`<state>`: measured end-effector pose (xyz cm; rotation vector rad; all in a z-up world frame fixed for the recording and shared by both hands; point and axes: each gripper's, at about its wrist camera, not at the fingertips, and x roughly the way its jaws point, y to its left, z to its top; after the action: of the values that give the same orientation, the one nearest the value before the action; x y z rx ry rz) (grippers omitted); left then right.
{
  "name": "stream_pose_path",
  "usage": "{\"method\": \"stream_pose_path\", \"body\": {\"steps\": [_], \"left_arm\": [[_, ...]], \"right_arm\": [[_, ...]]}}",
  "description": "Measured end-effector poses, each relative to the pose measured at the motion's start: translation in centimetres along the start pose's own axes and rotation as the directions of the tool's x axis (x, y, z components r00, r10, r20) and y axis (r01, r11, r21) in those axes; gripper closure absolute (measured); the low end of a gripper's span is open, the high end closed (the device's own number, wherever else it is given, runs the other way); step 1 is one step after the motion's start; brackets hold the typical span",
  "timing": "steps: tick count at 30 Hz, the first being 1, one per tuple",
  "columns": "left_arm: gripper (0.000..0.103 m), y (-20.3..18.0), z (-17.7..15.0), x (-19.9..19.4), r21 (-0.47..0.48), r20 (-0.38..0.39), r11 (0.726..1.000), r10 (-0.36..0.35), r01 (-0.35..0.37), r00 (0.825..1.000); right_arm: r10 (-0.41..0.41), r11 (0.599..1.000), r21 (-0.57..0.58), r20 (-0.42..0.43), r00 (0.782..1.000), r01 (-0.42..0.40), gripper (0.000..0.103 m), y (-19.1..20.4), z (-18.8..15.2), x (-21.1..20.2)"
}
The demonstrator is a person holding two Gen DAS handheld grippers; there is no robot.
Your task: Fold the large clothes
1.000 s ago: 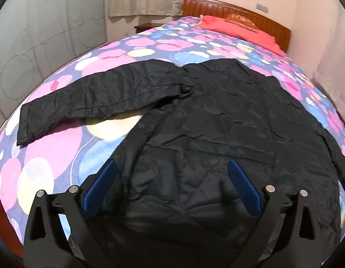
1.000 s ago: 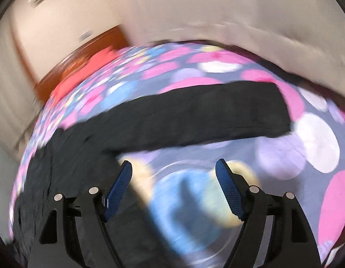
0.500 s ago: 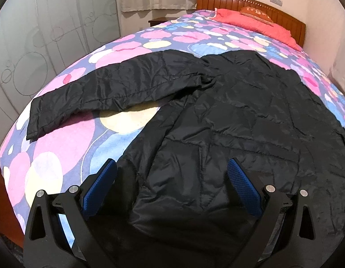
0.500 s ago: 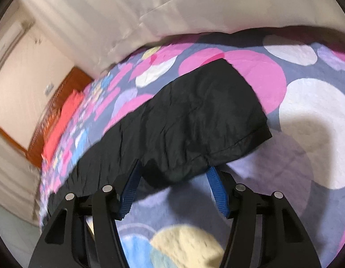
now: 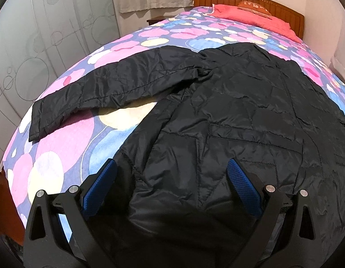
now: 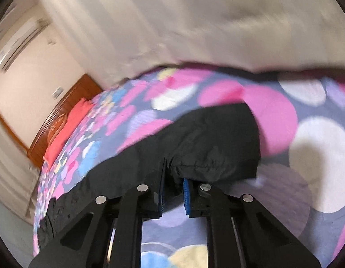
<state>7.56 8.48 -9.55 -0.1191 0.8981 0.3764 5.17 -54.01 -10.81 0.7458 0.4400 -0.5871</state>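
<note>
Bedroom furnishings seen around the bed

A red pillow (image 5: 250, 14) is laid against the wooden headboard (image 5: 281, 11); the circle-patterned bedspread (image 5: 61, 138) is spread edge to edge.

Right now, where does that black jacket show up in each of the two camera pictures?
Left wrist view: the black jacket fills the centre and right, one sleeve stretched out to the left; the open left tool hovers over its near hem.
Right wrist view: only a sleeve shows, centre to lower left, its edge pinched in the right tool.
Shared landmark: the red pillow by the headboard.
</note>
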Motion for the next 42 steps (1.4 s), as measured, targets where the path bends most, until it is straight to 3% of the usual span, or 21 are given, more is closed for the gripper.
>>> {"method": "stream_pose_path", "body": {"steps": [4,8,13,22,29,34,38,40,41,42], "left_arm": [[0.004,0.7,0.1,0.0,-0.019,0.004,1.0,0.003,-0.003,1.0],[0.004,1.5,0.2,0.0,-0.034,0.008,0.999,-0.003,0.003,1.0],[0.004,2.2,0.1,0.5,-0.048,-0.001,0.999,-0.014,0.014,1.0],[0.004,2.2,-0.3,1.4,-0.039,-0.008,0.999,-0.033,0.032,0.999],[0.004,2.0,-0.6,2.4,-0.033,-0.019,0.999,-0.038,0.037,0.999],[0.004,2.0,-0.8,2.6,-0.032,-0.021,0.999,-0.04,0.039,0.999],[0.004,1.9,-0.9,2.9,-0.031,-0.026,0.999,-0.036,0.035,0.999],[0.004,1.9,-0.9,3.0,-0.029,-0.027,0.999,-0.035,0.034,0.999],[0.004,1.8,-0.9,3.0,-0.029,-0.027,0.999,-0.035,0.035,0.999],[0.004,1.8,-0.9,3.0,-0.029,-0.029,0.999,-0.035,0.034,0.999]], "right_arm": [[0.061,0.989,-0.134,0.02,0.998,-0.058,0.09,4.9,0.2,-1.4],[0.147,0.952,-0.272,-0.007,0.989,-0.143,0.09,11.1,-1.2,-2.3],[0.24,0.868,-0.426,-0.094,0.966,-0.257,0.09,19.3,-5.6,-2.6],[0.338,0.713,-0.562,-0.249,0.908,-0.42,0.09,30.6,-13.9,-2.0],[0.341,0.561,-0.637,-0.404,0.849,-0.528,0.09,36.1,-21.4,-1.7],[0.236,0.456,-0.675,-0.536,0.811,-0.579,0.09,38.1,-27.4,-0.1],[0.12,0.424,-0.68,-0.611,0.782,-0.597,0.078,38.6,-29.8,1.6],[0.153,0.421,-0.645,-0.643,0.75,-0.638,0.06,38.4,-29.6,1.0],[0.173,0.424,-0.618,-0.662,0.729,-0.662,0.046,38.3,-29.4,0.6],[0.204,0.432,-0.584,-0.679,0.705,-0.687,0.042,38.1,-28.7,-0.1]]}}
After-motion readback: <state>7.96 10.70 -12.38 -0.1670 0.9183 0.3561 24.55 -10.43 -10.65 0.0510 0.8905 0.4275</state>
